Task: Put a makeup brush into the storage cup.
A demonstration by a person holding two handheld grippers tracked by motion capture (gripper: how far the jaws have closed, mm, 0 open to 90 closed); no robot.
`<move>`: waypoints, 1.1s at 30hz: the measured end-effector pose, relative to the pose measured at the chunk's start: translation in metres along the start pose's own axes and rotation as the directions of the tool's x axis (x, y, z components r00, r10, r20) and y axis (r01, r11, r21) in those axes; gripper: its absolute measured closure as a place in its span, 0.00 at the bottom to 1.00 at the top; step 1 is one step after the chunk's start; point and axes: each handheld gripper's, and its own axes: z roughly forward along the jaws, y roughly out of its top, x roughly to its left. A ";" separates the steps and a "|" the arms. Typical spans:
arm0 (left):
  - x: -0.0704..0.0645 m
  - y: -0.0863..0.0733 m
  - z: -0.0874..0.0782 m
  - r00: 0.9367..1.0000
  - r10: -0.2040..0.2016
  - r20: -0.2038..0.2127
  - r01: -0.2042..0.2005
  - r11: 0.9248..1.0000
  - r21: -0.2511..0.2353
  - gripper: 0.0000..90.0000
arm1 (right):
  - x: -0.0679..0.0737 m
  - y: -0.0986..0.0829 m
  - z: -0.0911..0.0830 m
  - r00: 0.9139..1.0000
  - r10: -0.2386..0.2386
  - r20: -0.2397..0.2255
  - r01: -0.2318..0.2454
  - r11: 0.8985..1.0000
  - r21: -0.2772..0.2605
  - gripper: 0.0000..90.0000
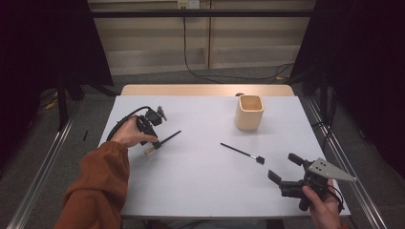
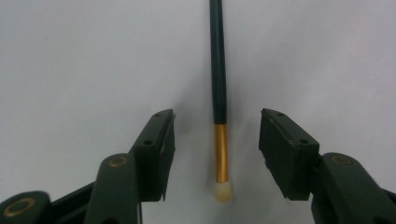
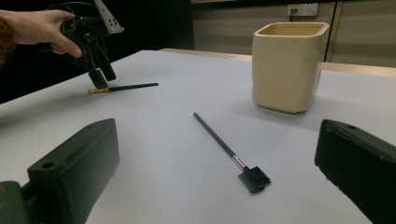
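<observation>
My left gripper (image 1: 152, 135) stood tipped down over the left part of the white table (image 1: 200, 181), its jaws apart and set either side of the gold-banded brush (image 2: 220, 140). In the left gripper view, the brush lay flat between the two pads, touching neither; its gold ferrule and pale tip sat level with the jaws and its dark handle ran away from me. From the high view, that handle pointed toward the far right, out from under my left hand (image 1: 130, 133). My right gripper (image 1: 285, 168) sat at the near right corner of the table, held low, jaws wide apart with nothing between them. The black comb-headed brush (image 3: 231, 155) lay just beyond it on the bare surface, head end nearest me and thin handle slanting away to the far left, well apart from the other brush. The cream square-sided cup (image 1: 249, 112) stood upright toward the far right of the table, apart from both brushes. I could not see its inside from either gripper view.
</observation>
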 end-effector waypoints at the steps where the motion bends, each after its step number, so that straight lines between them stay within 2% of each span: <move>1: 0.000 0.000 0.001 1.000 -0.002 0.004 0.002 1.000 0.001 0.57 | 0.000 0.000 0.000 1.000 -0.001 0.001 0.001 1.000 0.002 0.00; 4: 0.000 -0.001 0.002 1.000 -0.004 0.014 0.004 1.000 -0.001 0.61 | 0.000 0.000 0.000 1.000 0.000 0.001 0.000 1.000 0.003 0.00; 9: -0.002 0.000 0.009 1.000 0.007 0.021 -0.008 0.999 0.037 0.69 | 0.000 0.000 0.001 1.000 0.000 -0.002 0.000 1.000 0.004 0.00; 13: -0.002 0.001 0.011 1.000 0.019 -0.015 -0.019 0.998 0.055 0.77 | 0.000 0.000 0.001 1.000 0.000 -0.001 0.000 1.000 0.006 0.00; 14: -0.003 0.001 0.012 1.000 0.011 -0.024 -0.010 0.998 0.055 0.81 | 0.000 -0.001 0.001 1.000 0.000 -0.001 0.000 1.000 0.007 0.00; 18: -0.004 0.003 0.014 0.999 0.017 -0.036 -0.014 0.997 0.072 0.82 | 0.001 -0.001 0.001 1.000 -0.002 -0.004 0.002 1.000 0.008 0.00; 21: -0.001 0.003 0.014 1.000 0.003 -0.029 -0.001 0.998 0.068 0.85 | 0.001 -0.001 0.001 1.000 0.000 -0.005 0.000 1.000 0.007 0.00; 25: 0.004 0.001 0.014 0.999 -0.036 -0.011 0.036 0.998 0.052 0.93 | 0.000 -0.001 0.001 1.000 -0.001 -0.004 0.001 1.000 0.009 0.00; 29: 0.004 0.001 0.014 0.999 -0.031 -0.011 0.031 0.998 0.053 0.94 | 0.000 -0.001 0.001 1.000 -0.002 -0.004 0.002 1.000 0.011 0.00; 33: 0.008 -0.001 0.012 0.998 -0.059 0.020 0.058 0.998 0.040 0.94 | 0.000 -0.001 0.001 1.000 -0.001 -0.003 0.001 1.000 0.011 0.00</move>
